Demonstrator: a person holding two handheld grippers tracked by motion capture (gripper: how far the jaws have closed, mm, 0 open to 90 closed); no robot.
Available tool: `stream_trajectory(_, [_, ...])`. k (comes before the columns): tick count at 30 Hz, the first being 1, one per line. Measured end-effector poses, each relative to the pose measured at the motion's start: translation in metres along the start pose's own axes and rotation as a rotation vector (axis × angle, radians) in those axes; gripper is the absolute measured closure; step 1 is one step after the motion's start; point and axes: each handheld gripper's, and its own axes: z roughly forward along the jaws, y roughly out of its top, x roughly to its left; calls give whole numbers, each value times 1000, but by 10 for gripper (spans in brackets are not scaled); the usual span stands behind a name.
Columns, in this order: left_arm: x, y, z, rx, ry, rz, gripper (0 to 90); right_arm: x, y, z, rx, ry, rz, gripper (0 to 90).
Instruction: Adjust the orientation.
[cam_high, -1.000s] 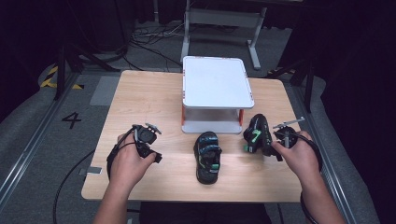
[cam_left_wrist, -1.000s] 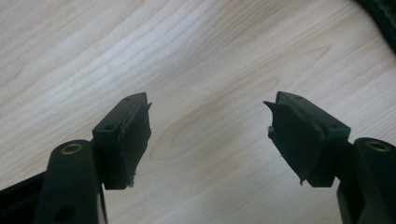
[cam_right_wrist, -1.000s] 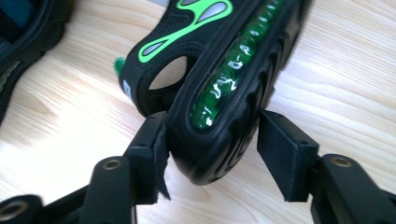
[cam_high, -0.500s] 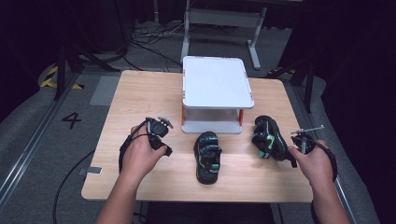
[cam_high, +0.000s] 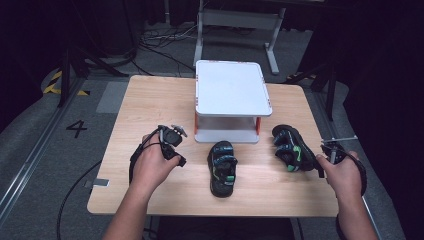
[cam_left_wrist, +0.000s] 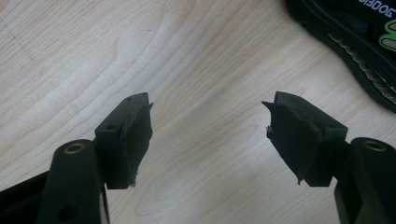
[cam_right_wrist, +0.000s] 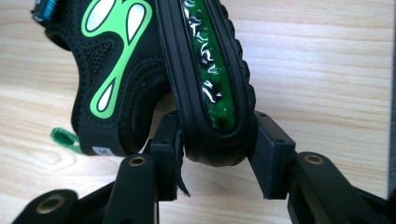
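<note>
- The left gripper (cam_high: 175, 146) rests at the table's (cam_high: 150, 105) seven o'clock, jaws spread over bare wood with nothing between them; the middle sandal's (cam_high: 223, 167) sole edge lies at its two o'clock in the left gripper view.
- That sandal lies flat at six o'clock, just in front of the white two-tier rack (cam_high: 232, 95) — both tiers look bare.
- The right sandal (cam_high: 291, 147), tipped on its side at four o'clock, has its heel between the right gripper's (cam_right_wrist: 215, 161) jaws, which have just been closing and now pinch the sole.
- To do this well — seat the pads squarely on the heel rim and firm the grip before lifting, so the shoe doesn't swing.
</note>
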Motion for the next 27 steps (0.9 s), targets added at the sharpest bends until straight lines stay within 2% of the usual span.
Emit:
stream_trajectory(3, [-1, -1, 2, 4, -2, 1, 303, -3, 1, 0, 6, 18, 12, 582])
stream_trajectory(6, [-2, -1, 1, 7, -3, 5, 303, -12, 3, 0, -7, 61, 73, 573])
stream_trajectory(10, [-2, -1, 2, 8, -2, 6, 303, -21, 4, 2, -40, 57, 98, 539])
stream_trajectory(14, [-4, -2, 3, 14, -5, 1, 302, -29, 7, 4, -82, -1, 101, 493])
stream_trajectory(15, [-5, -1, 3, 16, -4, 6, 302, -32, 8, 5, -85, -7, 102, 491])
stream_trajectory(17, [-6, -1, 4, 11, -7, 10, 301, -36, 9, 6, -80, 10, 98, 489])
stream_trajectory(20, [-7, -1, 4, 18, -3, 18, 300, -37, 10, 6, -85, -12, 99, 476])
stream_trajectory(22, [-7, -1, 4, 13, -6, 14, 295, -38, 10, 7, -110, -50, 82, 464])
stream_trajectory(23, [-7, -1, 4, 12, -8, 12, 293, -38, 10, 8, -125, -84, 67, 464])
stream_trajectory(25, [-6, -1, 3, 12, -8, 13, 293, -39, 10, 12, -137, -143, 45, 514])
stream_trajectory(26, [-6, -1, 3, 12, -9, 13, 293, -40, 9, 14, -122, -152, 33, 503])
stream_trajectory(27, [-6, -1, 3, 11, -8, 14, 293, -41, 9, 13, -121, -130, 31, 515])
